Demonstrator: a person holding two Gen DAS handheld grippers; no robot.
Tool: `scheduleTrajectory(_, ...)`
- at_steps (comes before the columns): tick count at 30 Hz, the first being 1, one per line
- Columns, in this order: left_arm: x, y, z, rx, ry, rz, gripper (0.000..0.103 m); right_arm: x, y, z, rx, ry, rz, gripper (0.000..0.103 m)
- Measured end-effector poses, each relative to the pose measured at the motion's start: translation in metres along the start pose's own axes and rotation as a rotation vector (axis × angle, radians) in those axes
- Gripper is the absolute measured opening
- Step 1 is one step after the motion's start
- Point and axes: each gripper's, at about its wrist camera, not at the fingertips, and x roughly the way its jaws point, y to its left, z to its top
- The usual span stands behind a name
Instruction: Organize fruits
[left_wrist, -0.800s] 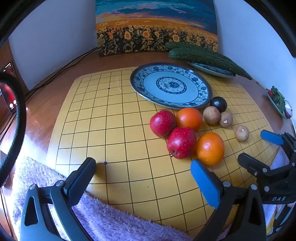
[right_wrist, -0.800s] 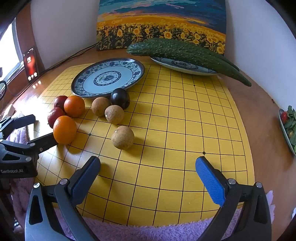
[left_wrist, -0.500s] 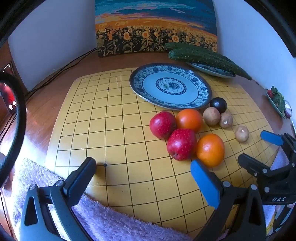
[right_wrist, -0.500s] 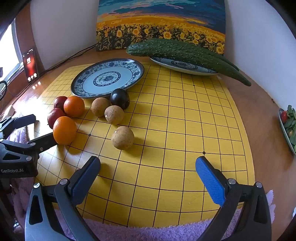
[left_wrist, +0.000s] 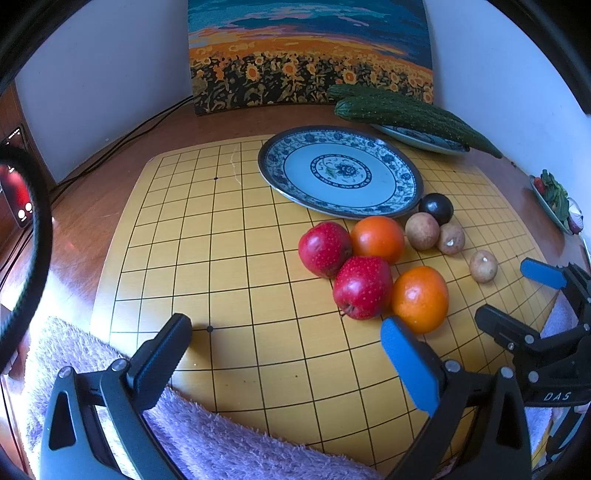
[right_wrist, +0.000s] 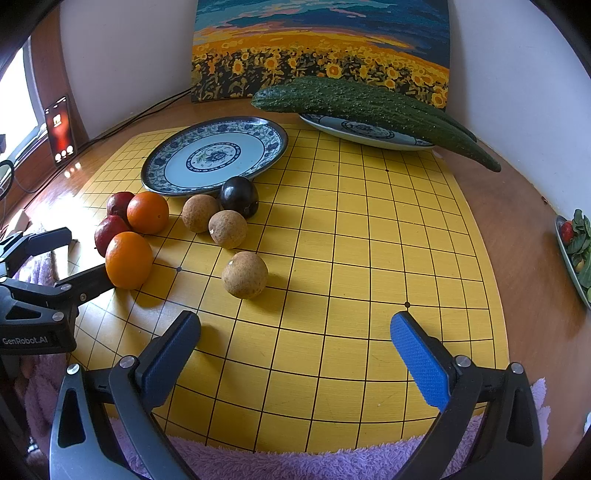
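1. The left tool (left_wrist: 286, 354) stood wide apart with nothing between its jaws, hanging low over the near edge of the yellow grid board (left_wrist: 229, 258); judging by that pose, it was lined up for a first pick and gripped nothing yet.
2. The right tool (right_wrist: 295, 347) was likewise spread fully and empty, aimed down over bare board, probably waiting for its own target.
3. The fruits lay loose on the board ahead of both tools: ahead and to the right of the left tool, ahead and to the left of the right tool.
4. The near orange (left_wrist: 419, 298) sat just beyond the left tool's blue pad, touching the near red apple (left_wrist: 362, 287).
5. A second apple (left_wrist: 324, 248) and orange (left_wrist: 377, 238) lay behind them, packed close.
6. Three small brown fruits and one dark plum (right_wrist: 239, 196) were nearer the right tool; the lone brown fruit (right_wrist: 245, 274) was closest to it.
7. The empty blue-patterned plate (left_wrist: 406, 173) lay beyond the cluster, seemingly the destination.
8. The apples looked glossy and speckled, the oranges smooth, the brown fruits rough and matte.
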Motion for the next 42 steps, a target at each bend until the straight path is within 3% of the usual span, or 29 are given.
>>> scheduleTrajectory(42,-0.0025,-0.0016,-0.0031,0.001,-0.004,0.000,0.103,0.0003,0.0016,0.0001,-0.008,0.000,0.000,0.103)
